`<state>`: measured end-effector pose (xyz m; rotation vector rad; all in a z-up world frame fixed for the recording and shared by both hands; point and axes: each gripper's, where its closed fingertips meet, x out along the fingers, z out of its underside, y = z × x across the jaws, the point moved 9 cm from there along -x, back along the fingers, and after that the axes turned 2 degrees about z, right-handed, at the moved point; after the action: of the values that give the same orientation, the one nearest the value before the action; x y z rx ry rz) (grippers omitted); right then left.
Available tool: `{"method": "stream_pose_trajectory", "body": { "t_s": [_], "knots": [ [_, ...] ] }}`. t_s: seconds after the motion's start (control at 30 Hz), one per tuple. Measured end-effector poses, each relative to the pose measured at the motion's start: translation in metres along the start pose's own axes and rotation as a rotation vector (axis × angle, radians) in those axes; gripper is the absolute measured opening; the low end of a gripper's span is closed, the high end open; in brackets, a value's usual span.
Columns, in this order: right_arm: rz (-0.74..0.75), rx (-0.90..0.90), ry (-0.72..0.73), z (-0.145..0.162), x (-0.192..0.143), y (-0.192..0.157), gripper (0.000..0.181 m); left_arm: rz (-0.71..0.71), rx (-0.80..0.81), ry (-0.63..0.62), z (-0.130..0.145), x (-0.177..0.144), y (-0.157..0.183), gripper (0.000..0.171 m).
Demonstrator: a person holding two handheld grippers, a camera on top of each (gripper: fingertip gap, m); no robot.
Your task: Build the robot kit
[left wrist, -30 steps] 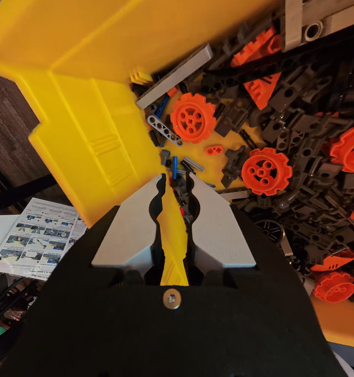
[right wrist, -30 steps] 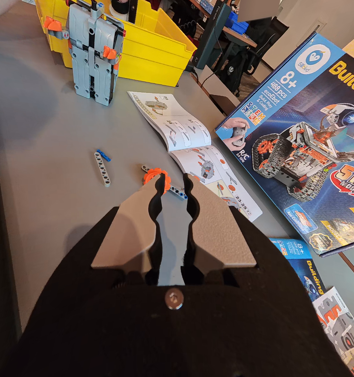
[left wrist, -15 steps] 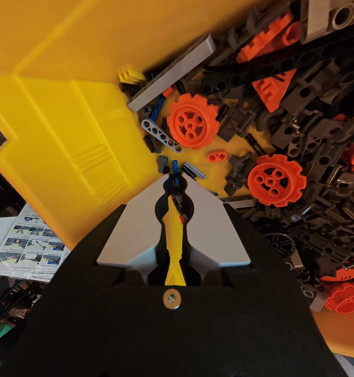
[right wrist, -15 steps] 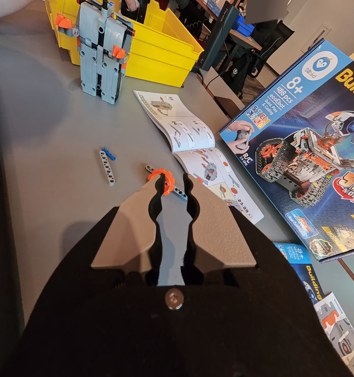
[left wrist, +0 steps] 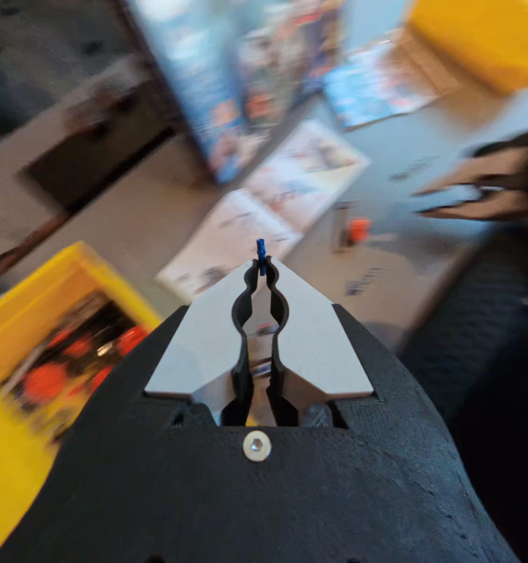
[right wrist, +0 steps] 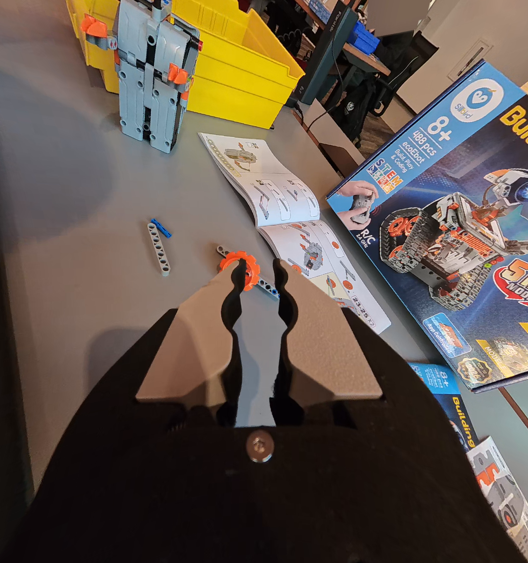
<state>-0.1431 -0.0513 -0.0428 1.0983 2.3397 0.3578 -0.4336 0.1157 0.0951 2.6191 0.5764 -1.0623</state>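
A: What has the left claw [left wrist: 261,262] got?

B: A small blue pin [left wrist: 261,250], pinched at the very tips so most of it sticks out past them. The claw is clenched on it. All around is smeared with motion blur.

A: Can you make out anything beyond it?

B: Roughly. A yellow bin [left wrist: 37,320] of orange and dark parts sits low to the claw's left, an open instruction booklet [left wrist: 256,213] lies just ahead of the tips, and a blue box [left wrist: 214,91] stands farther off. To the right of the tips, on the grey surface [left wrist: 378,274], there is a blurred orange piece beside a grey strip.

A: And the right claw [right wrist: 258,265]?

B: Released, with a clear gap between the tips and nothing in it. It hangs over the surface with an orange gear [right wrist: 241,272] right at its left tip; whether the tip touches it I cannot tell. The gear sits on a grey beam [right wrist: 264,285] that runs across the gap.

A: What else is near?

B: To the claw's left lie a pale grey holed beam [right wrist: 159,249] and a second blue pin [right wrist: 161,228], touching it at the far end. Ahead stands a grey block assembly [right wrist: 153,82] with orange tabs, in front of the yellow bin. The booklet lies ahead and right, and the box farther right.
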Motion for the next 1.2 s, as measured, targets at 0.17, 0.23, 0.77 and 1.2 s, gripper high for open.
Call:
{"method": "stream_pose_trajectory", "body": {
  "t_s": [0.17,0.23,0.77,1.2],
  "knots": [
    [0.0,-0.015,-0.013,0.001,0.0,-0.001,0.017,0.307,0.2,-0.392,0.018,0.083,0.118,0.003],
    [0.005,-0.025,-0.005,-0.001,-0.002,-0.002,0.017,0.275,0.213,-0.518,0.03,0.115,0.13,0.003],
    [0.014,-0.061,0.004,-0.005,-0.006,-0.004,0.017,0.116,0.179,-0.784,0.071,0.187,0.128,0.003],
    [0.004,-0.057,-0.008,-0.003,-0.003,-0.004,0.017,-0.028,0.208,-0.396,0.018,0.082,0.1,0.009]
  ]
}}
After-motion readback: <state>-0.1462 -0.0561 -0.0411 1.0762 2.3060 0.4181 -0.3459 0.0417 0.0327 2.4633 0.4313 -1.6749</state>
